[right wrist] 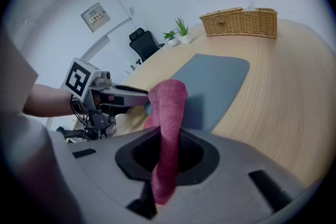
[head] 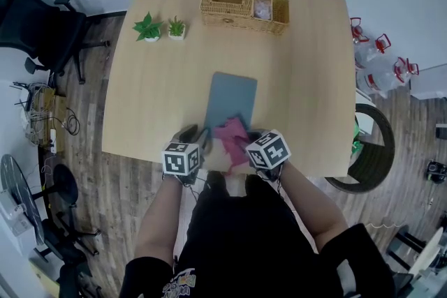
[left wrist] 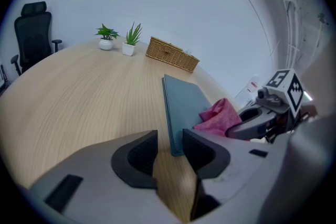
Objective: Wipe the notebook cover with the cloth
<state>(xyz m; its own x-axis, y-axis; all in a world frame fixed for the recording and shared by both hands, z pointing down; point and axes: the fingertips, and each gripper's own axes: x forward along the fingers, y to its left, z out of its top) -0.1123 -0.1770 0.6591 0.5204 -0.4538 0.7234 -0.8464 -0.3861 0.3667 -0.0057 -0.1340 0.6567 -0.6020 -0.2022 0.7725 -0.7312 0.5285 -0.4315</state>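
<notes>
right claw point(right wrist: 165, 152) shut tight on a pink cloth point(right wrist: 169, 107), bunched over the near end of a grey-blue notebook point(right wrist: 215, 81) lying flat on the desk point(right wrist: 283, 92). left claw point(left wrist: 169, 152) parted, empty, just short of the notebook's near left corner. likely best: lower and flatten the cloth, sweep away along the cover, pin the near corner with the left claw to stop sliding.

No text reads clearly — the wall panel point(right wrist: 95, 17) perhaps bears print, too small.
</notes>
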